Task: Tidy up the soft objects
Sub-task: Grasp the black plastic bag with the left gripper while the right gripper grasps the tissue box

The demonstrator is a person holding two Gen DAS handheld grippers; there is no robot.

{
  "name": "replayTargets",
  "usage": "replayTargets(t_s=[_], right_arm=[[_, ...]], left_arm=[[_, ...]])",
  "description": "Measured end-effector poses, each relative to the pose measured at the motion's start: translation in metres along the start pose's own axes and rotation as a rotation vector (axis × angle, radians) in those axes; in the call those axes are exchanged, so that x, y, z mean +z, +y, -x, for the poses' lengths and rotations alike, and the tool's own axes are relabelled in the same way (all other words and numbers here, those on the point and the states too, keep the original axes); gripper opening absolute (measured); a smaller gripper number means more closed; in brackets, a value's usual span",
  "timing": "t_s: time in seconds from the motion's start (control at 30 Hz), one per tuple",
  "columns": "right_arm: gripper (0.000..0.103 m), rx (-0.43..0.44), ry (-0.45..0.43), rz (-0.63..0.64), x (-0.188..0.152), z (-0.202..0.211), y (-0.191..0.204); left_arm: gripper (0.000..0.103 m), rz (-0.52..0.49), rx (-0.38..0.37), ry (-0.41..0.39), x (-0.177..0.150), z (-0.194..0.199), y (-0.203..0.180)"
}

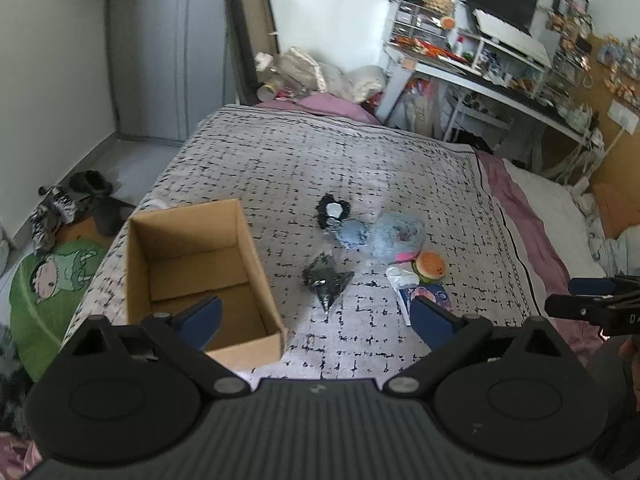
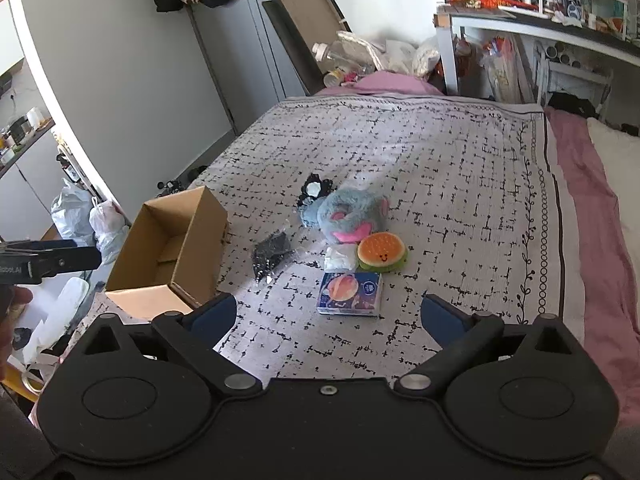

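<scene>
An open, empty cardboard box [image 1: 192, 276] [image 2: 172, 252] stands on the bed's left near corner. Right of it lies a cluster: a black bagged item [image 1: 326, 280] [image 2: 270, 258], a black and white piece [image 1: 334, 212] [image 2: 314, 190], a blue fluffy plush [image 1: 396, 236] [image 2: 352, 214], a burger plush [image 1: 431, 266] [image 2: 382, 252], a white packet [image 2: 340, 259] and a blue tissue pack [image 1: 430, 296] [image 2: 351, 294]. My left gripper [image 1: 316, 318] is open and empty, near the box. My right gripper [image 2: 328, 316] is open and empty, short of the tissue pack.
The bed has a grey patterned cover [image 1: 340, 152] [image 2: 420, 152] over a pink sheet [image 2: 592, 200]. A cluttered desk [image 1: 500, 80] stands behind the bed. A green rug [image 1: 44, 288] and shoes lie on the floor at left.
</scene>
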State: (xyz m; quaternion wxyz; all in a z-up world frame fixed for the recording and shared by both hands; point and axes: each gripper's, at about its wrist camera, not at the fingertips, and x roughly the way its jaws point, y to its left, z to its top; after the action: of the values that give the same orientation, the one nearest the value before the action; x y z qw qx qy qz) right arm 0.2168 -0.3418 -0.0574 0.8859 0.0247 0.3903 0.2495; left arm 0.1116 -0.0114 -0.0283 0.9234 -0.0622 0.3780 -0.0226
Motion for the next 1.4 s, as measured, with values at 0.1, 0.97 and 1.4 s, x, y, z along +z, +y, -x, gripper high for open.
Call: replayTargets(t_s=[0.1, 0.97, 1.4], right_arm=[[0.097, -0.006, 0.016, -0.006, 0.002, -0.009, -0.004], [0.093, -0.045, 0.135, -0.098, 0.009, -0.105, -0.014], [0.086, -0.041, 0.231, -0.123, -0.004, -0.163, -0.012]], left_arm=[[0.1, -0.028, -0.006, 0.015, 0.005, -0.013, -0.004], [0.084, -0.175, -0.061, 0.161, 0.035, -0.14, -0.018], [0.069, -0.229, -0.044, 0.284, 0.038, -0.199, -0.023]])
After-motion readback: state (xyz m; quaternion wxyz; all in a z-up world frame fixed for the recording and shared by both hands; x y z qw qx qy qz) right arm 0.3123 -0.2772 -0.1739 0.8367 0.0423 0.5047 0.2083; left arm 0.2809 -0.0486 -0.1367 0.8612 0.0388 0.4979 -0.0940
